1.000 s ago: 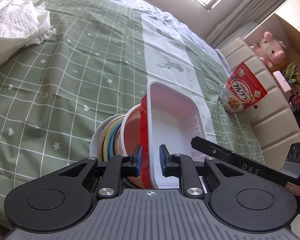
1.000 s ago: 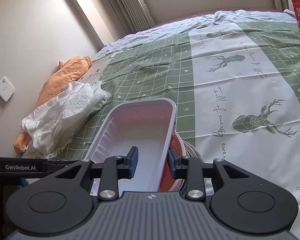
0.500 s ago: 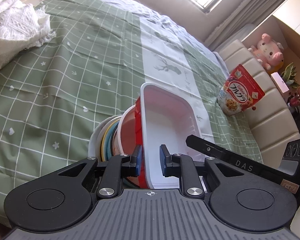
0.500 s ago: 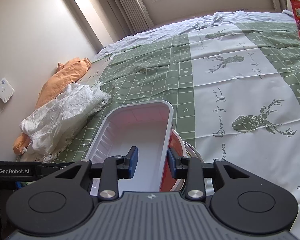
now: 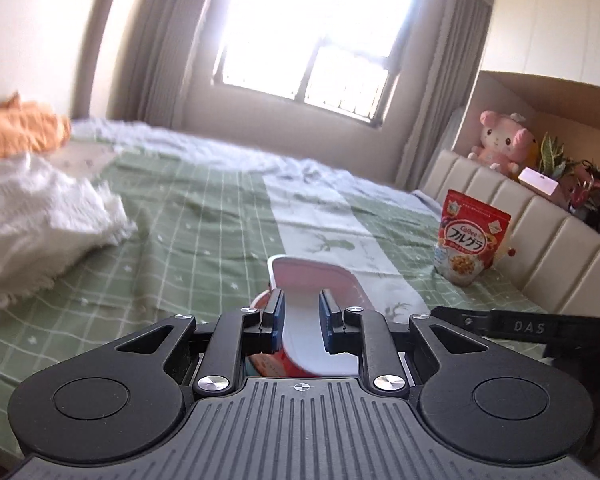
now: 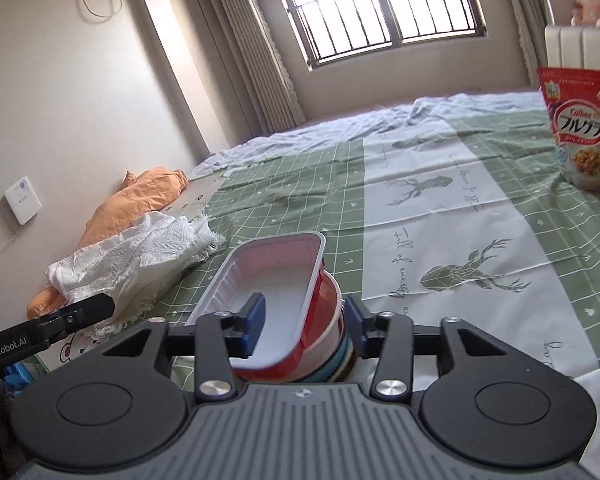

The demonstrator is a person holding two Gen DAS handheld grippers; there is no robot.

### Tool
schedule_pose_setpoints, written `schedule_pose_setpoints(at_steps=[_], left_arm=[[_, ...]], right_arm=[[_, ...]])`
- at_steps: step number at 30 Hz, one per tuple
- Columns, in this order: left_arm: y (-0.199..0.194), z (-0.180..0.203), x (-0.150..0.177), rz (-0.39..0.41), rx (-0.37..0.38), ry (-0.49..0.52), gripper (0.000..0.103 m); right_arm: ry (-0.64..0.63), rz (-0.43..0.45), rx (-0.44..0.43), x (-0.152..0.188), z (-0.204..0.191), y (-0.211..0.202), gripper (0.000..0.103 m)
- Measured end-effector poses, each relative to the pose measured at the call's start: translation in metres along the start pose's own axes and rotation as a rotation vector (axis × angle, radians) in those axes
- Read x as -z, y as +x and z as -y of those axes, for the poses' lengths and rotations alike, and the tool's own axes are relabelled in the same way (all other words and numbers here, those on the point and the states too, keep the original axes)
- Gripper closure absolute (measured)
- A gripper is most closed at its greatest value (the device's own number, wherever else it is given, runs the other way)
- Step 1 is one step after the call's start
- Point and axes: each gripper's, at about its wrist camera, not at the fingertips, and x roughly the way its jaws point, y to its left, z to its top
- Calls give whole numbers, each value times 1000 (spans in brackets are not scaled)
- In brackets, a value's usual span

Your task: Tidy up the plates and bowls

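The white tray (image 6: 278, 280) sits on top of the stack of bowls (image 6: 332, 340) on the bed (image 6: 480, 220), low in the centre of the right wrist frame, with its long axis running away from the camera toward the upper right.

The right gripper (image 6: 304, 326) has just been opening. Its fingers now stand apart: one blue pad hangs inside the tray, the other outside past the stack's right side, and neither presses the tray's right wall.

In the left wrist frame the tray (image 5: 320, 284) lies dead ahead of the left gripper (image 5: 302, 320), lengthwise toward the top of the frame. That gripper's fingers are nearly closed. The left pad looks set against the tray's near left wall, but blur and the steep angle leave it unclear whether it really pinches.

By my reading the tray is seated and letting go is underway. The left side has yet to let go, and pulling back along the tray's long axis would clear it without dragging the stack.
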Motion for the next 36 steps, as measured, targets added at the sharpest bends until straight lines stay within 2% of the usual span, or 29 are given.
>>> schedule_pose_setpoints(at_steps=[1,3,5,7,11,13,15,16,19,36], left_arm=[[-16,11,14,34,-18,40,83],[-42,28,44,54,-31,65,83],[-59,41,74,50,-31,49,83],[-68,52,100,20,-29,42,84],[-75,65,126,-101,-25,15,85],[-79,70,133,-104,-41,28,86],[-85,77,142,-88,-95,67,86],[-86,80,145,-80,-117,86,86],[-87,82,148,-81,-122,96,86],[-86,85,153,-100,-118,96,86]], right_arm=[[-20,20,6,11,-3,-16,46],[-51,44,22,37,-9,-43,40],[-64,41,33,64,-13,-62,32],[-76,20,34,90,-16,-75,32],[-79,-5,53,134,-18,-90,25],[-89,-4,71,149,-21,-93,24],[-115,5,104,160,-25,-95,24],[-127,10,123,163,-26,-95,23],[-145,16,158,167,-27,-95,23],[-147,7,143,168,-27,-92,23]])
